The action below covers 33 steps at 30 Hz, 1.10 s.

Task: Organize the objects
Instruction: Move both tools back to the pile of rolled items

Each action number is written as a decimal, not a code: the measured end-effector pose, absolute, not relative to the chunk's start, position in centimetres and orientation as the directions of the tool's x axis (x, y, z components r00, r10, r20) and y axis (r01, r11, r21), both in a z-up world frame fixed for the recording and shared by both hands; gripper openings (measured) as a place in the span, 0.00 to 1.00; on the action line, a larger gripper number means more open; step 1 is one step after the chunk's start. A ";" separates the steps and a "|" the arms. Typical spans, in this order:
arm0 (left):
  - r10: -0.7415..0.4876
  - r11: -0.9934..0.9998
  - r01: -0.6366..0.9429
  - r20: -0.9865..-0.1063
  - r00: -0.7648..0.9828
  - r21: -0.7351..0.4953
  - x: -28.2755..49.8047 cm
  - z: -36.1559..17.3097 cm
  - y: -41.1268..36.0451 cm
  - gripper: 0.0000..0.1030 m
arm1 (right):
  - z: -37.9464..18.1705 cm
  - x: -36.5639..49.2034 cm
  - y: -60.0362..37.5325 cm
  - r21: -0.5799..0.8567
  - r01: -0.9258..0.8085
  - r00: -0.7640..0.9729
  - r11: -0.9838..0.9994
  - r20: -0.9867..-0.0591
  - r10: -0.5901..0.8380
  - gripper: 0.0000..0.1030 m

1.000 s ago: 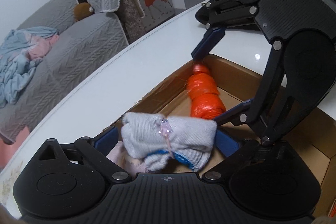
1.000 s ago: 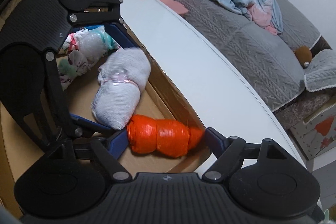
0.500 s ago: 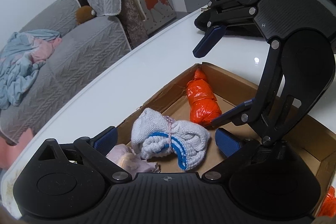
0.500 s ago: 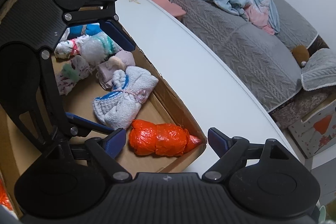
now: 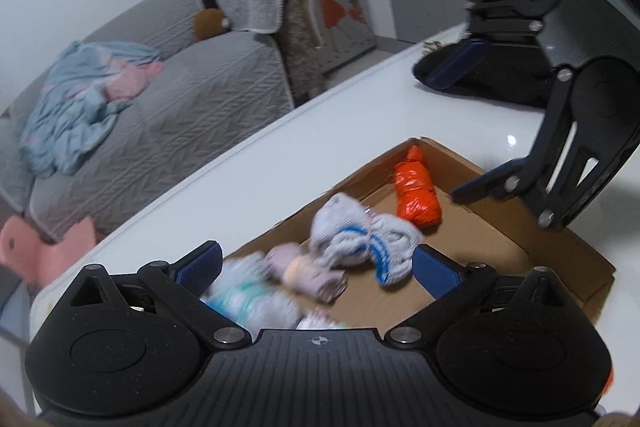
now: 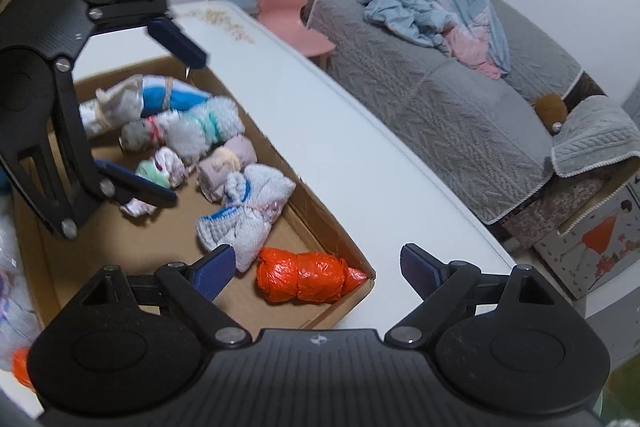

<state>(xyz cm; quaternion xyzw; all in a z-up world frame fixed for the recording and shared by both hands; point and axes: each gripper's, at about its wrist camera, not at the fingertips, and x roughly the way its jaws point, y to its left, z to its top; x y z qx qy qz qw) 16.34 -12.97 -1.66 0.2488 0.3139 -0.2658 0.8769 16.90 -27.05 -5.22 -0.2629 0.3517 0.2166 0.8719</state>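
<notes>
Both tongs have let go since a second ago. Then, the left tongs (image 5: 316,267) pinched the white-and-blue sock bundle (image 6: 244,211) and the right tongs (image 6: 316,267) pinched the orange bag roll (image 6: 308,277). Now both stand spread and empty, lifted back from the cardboard box (image 6: 320,211).

Judgement: two placements done; these items count as sorted, and the tongs are free for the next pick.

Positions relative to the box: orange roll lies on the floor at the corner nearest the right tongs, below and between their tips, not touched. Sock bundle lies just beside it, further in, along the wall on the sofa side. Other cloth bundles (image 6: 180,127) fill the far end. The box sits on the white worktop (image 6: 352,155).
</notes>
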 end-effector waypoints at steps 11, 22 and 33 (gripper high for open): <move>-0.260 0.871 0.454 -0.607 0.751 0.189 8.9 0.9 -4.0 0.99 | -3.4 12.0 -26.5 -0.264 -0.515 0.707 0.816 -0.669 0.229 0.90; -0.198 0.973 0.231 -0.580 0.790 -0.017 -1.5 -1.8 3.7 0.99 | -3.0 3.3 -25.3 -0.190 -0.532 0.738 0.825 -0.581 0.342 0.94; -0.168 0.985 0.159 -0.583 0.795 -0.067 -7.0 -7.0 1.9 1.00 | -8.2 -6.4 -21.7 -0.088 -0.712 0.609 0.697 -0.571 0.550 0.96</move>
